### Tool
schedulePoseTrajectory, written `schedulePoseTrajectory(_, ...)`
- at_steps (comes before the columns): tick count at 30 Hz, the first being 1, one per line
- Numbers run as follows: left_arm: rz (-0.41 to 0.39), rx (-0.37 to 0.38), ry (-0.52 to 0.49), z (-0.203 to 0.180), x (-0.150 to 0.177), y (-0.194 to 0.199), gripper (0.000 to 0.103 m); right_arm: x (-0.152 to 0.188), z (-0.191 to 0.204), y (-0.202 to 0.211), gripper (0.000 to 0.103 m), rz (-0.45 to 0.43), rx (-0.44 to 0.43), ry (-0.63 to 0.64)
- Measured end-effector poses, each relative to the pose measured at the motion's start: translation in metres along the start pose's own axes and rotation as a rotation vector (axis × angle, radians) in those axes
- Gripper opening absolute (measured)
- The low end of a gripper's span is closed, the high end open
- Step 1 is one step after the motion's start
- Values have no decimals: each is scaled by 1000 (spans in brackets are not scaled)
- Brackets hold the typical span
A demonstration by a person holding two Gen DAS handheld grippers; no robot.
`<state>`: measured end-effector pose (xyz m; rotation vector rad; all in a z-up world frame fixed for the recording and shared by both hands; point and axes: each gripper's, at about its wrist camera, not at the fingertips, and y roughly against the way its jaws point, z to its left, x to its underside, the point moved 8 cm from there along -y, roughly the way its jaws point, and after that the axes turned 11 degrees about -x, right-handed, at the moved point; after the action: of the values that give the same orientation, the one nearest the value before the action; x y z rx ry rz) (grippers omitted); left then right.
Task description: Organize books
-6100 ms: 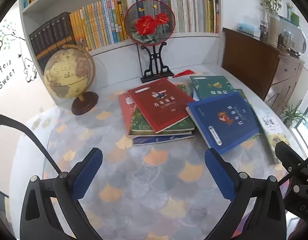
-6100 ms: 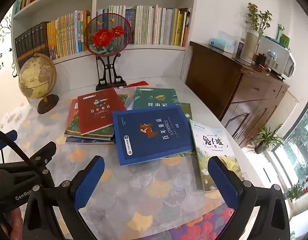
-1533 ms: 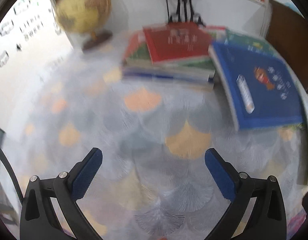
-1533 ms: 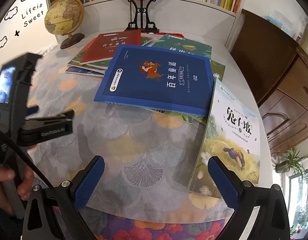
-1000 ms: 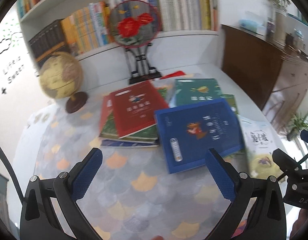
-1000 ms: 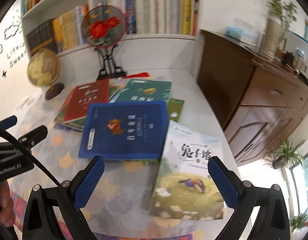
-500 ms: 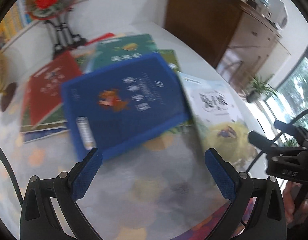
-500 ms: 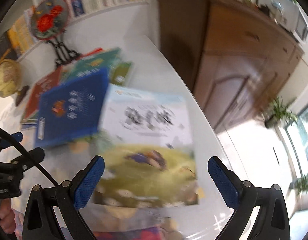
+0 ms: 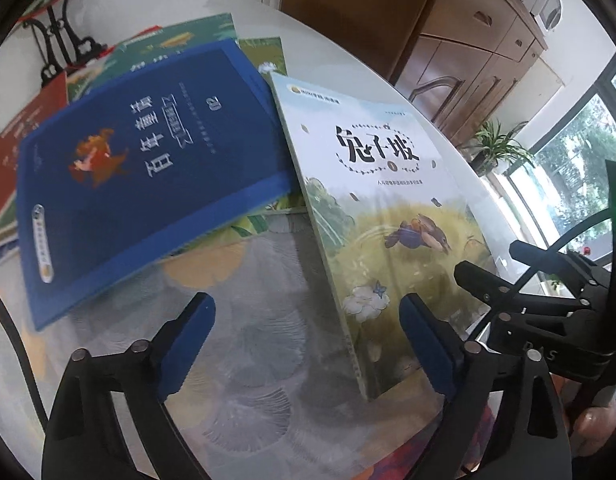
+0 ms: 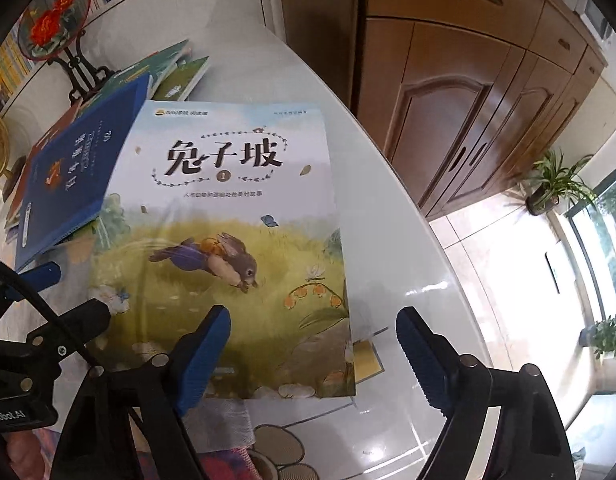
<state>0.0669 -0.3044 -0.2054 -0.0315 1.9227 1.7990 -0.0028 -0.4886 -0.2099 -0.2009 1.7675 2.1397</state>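
Observation:
A picture book with a rabbit on its cover (image 10: 231, 240) (image 9: 384, 216) lies flat near the table's right edge. My left gripper (image 9: 308, 344) hovers over its near left corner, jaws closing, the book's left edge between the blue fingers (image 9: 426, 346) without the pads pressing. My right gripper (image 10: 312, 354) hangs over the near right corner, jaws closing, the right edge between its fingers (image 10: 203, 354), pads apart from it. A dark blue book (image 9: 135, 160) (image 10: 71, 176) overlaps the picture book's left side, atop green books (image 9: 179, 44).
A red book (image 9: 15, 140) lies at the far left of the pile. The white table edge (image 10: 408, 264) curves just right of the picture book. A brown cabinet (image 10: 468, 80) stands beyond it. A fan ornament on a black stand (image 10: 55, 24) and potted plants (image 10: 556, 184) are farther off.
Both grippers have dropped and tilted downward towards the rabbit picture book, which now fills both views. Their blue fingers stand closer together than before. The shelves have left the left view.

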Motion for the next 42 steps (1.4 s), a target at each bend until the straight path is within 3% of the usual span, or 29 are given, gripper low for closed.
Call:
schedulePoseTrajectory(3, 20, 26, 20, -1, 2, -5, 84, 0, -7, -5, 84, 2, 24, 6)
schedulePoseTrajectory(9, 10, 19, 18, -5, 4, -2, 84, -5, -11, -6, 83, -11, 48, 30)
schedulePoseTrajectory(18, 15, 47, 10, -19, 4, -7, 84, -12, -8, -13, 79, -4, -1, 17)
schedulePoseTrajectory(23, 11, 92, 3, -27, 4, -4, 72, -13, -1, -17, 78, 14, -64, 9)
schedulePoseTrajectory(27, 11, 179, 8, -35, 7, 3, 48, -11, 13, -17, 71, 26, -113, 35)
schedulePoseTrajectory(30, -3, 210, 13, -36, 10, 10, 44, -8, 19, -15, 71, 35, -107, 67)
schedulePoseTrajectory(33, -26, 268, 26, -36, 10, 25, 33, -5, 22, -12, 71, 42, -132, 84)
schedulePoseTrajectory(36, -55, 307, 20, -35, 11, 43, 32, 0, 32, -2, 71, 34, -175, 107)
schedulePoseTrajectory(42, -41, 262, 55, -19, -3, 29, 32, 5, 48, 3, 71, 30, -190, 129)
